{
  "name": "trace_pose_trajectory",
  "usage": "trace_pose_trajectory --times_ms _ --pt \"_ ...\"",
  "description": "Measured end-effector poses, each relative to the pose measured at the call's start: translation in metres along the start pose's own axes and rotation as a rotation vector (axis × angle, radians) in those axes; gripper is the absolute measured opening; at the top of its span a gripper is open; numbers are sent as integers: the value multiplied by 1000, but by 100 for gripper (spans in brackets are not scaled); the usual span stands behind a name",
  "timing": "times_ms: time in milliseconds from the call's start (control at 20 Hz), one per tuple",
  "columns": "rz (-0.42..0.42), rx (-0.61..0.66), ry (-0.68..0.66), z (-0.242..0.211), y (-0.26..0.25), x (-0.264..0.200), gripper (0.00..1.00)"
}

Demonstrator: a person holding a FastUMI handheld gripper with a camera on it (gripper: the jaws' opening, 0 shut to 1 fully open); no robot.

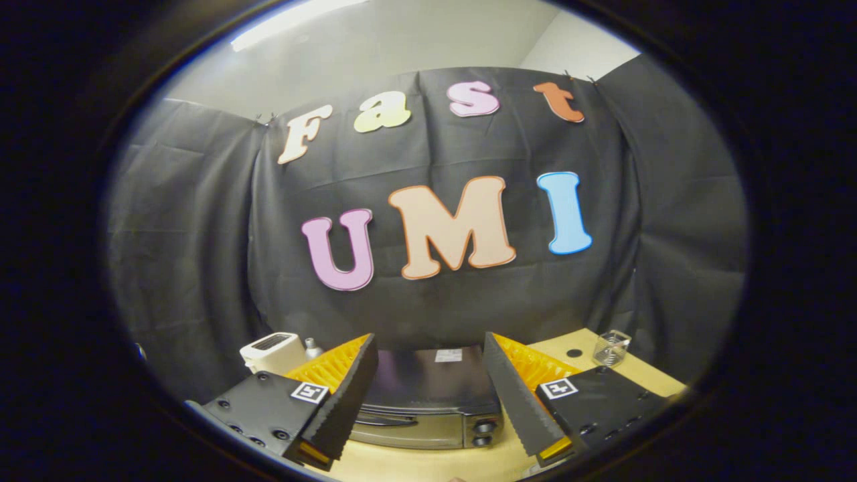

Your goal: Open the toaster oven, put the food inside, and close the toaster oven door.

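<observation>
The toaster oven [428, 395] sits on the wooden table just ahead of my fingers, seen from above and in front. Its dark top, silver front, door handle [385, 420] and two knobs [483, 432] show between the fingers. The door looks closed. My gripper [432, 442] is open, held above the table in front of the oven, with nothing between the fingers. No food is seen here.
A white pop-up toaster [271, 351] and a small grey bottle [312, 348] stand to the oven's left. A clear glass [610, 348] stands at the table's right rear beside a dark round hole [574, 353]. The black cloth wall hangs close behind.
</observation>
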State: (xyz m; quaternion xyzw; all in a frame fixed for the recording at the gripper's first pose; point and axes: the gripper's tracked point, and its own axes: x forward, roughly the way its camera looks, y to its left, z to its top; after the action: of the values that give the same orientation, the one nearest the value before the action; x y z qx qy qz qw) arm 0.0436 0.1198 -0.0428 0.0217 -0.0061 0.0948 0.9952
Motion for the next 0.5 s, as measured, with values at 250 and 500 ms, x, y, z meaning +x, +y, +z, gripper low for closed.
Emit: trace_pose_trajectory --times_ms 250,500 --pt "72 -67 35 -44 45 34 98" --pt "72 -118 82 -103 67 63 98"
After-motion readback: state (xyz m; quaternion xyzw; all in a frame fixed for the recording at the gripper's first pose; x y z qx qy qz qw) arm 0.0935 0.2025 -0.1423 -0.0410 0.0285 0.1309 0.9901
